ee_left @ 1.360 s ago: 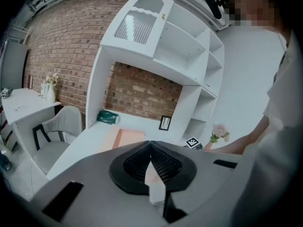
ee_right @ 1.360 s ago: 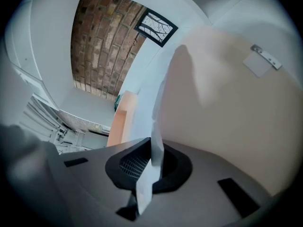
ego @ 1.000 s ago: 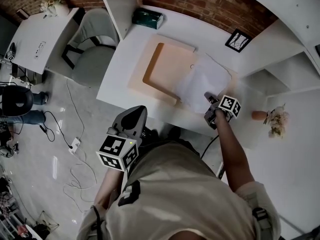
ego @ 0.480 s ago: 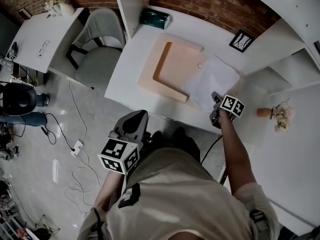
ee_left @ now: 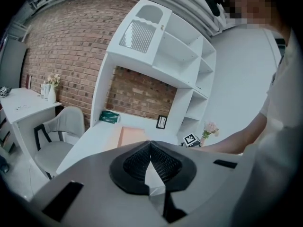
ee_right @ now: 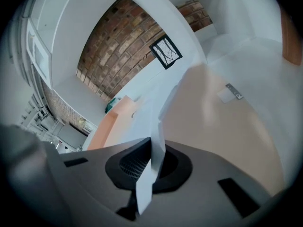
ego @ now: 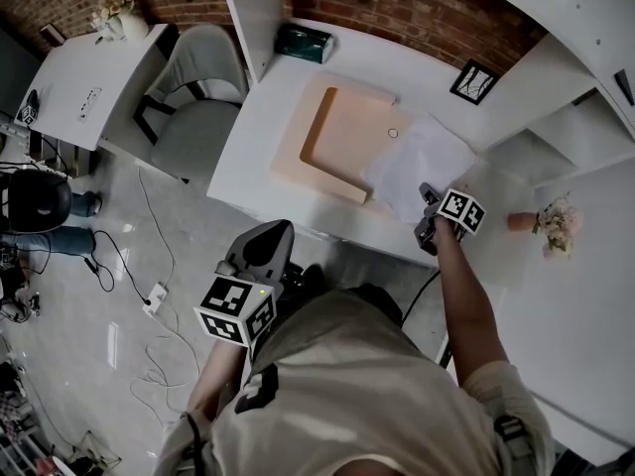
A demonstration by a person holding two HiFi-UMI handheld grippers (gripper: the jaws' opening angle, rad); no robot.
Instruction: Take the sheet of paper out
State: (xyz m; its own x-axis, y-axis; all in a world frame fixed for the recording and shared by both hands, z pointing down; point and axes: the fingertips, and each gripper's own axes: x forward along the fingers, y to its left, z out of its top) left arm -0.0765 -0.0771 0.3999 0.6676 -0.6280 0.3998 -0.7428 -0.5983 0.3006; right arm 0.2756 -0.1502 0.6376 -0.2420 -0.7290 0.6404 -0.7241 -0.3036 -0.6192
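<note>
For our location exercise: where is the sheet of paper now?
Head view, right side: the sheet of paper lies at the right edge of the folder, pinched by the right gripper.

The paper sheet (ego: 422, 162) looks matt, the desk (ego: 248, 157) smooth, the brick wall (ego: 417, 8) rough.

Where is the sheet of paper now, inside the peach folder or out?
Mostly out: the sheet of paper lies past the folder at its right edge, one edge overlapping it, pinched in the right gripper.
</note>
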